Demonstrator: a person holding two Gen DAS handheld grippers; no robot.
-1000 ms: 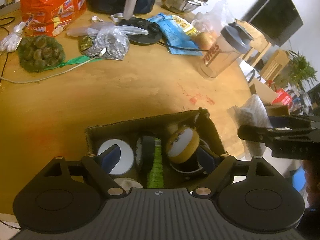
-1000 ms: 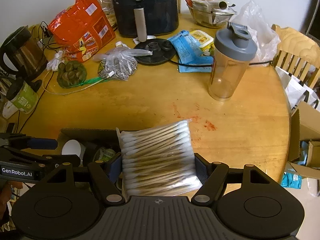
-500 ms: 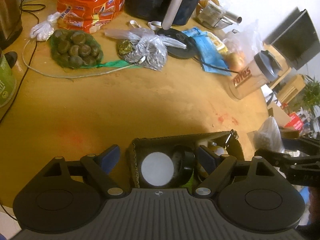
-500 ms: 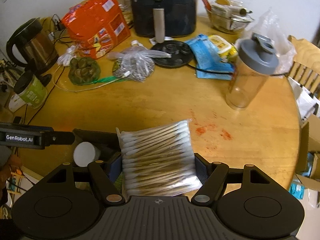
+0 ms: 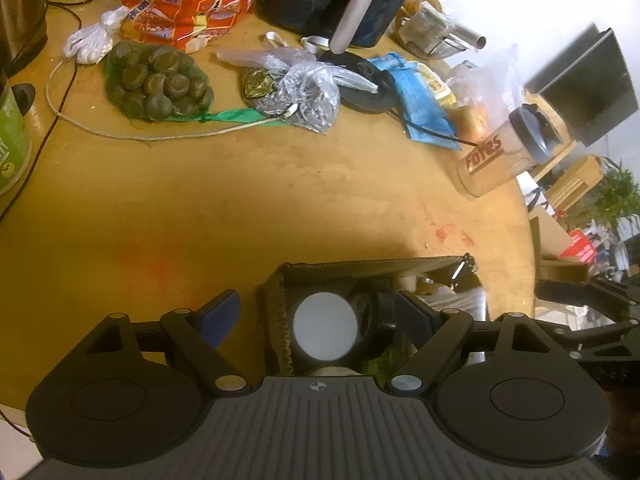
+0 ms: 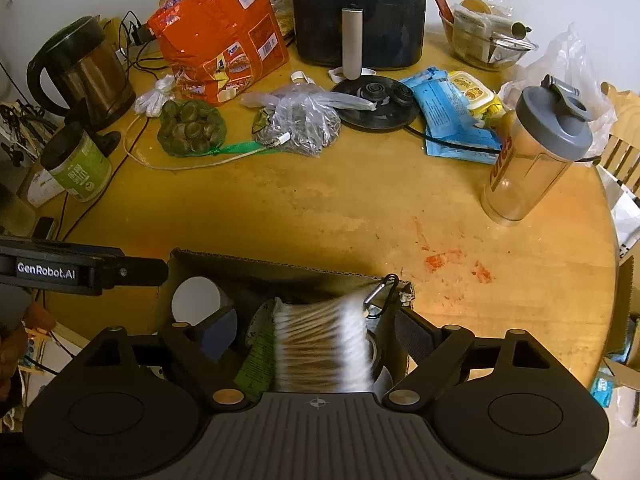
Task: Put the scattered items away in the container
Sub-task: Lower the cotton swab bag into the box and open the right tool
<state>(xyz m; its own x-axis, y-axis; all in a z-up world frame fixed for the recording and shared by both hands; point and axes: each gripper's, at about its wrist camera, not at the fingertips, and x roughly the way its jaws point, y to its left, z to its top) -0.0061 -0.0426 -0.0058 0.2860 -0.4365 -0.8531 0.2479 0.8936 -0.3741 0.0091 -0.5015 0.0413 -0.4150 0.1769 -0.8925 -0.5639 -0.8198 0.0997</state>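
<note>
A brown cardboard box sits at the table's near edge and holds a white-lidded jar, a green packet and a carabiner. My right gripper is open above the box. A clear bag of cotton swabs lies blurred between its fingers, apart from both pads, over the box. My left gripper is open and empty, straddling the box's left wall, with the white lid between its fingers.
On the round wooden table stand an air fryer, an orange snack bag, a kettle, a green can, a net of chestnuts, a plastic bag, blue packets and a shaker bottle.
My right gripper has opened and the bag of cotton swabs has dropped from its grip toward the box. My left gripper has shifted left over the box's left wall.
</note>
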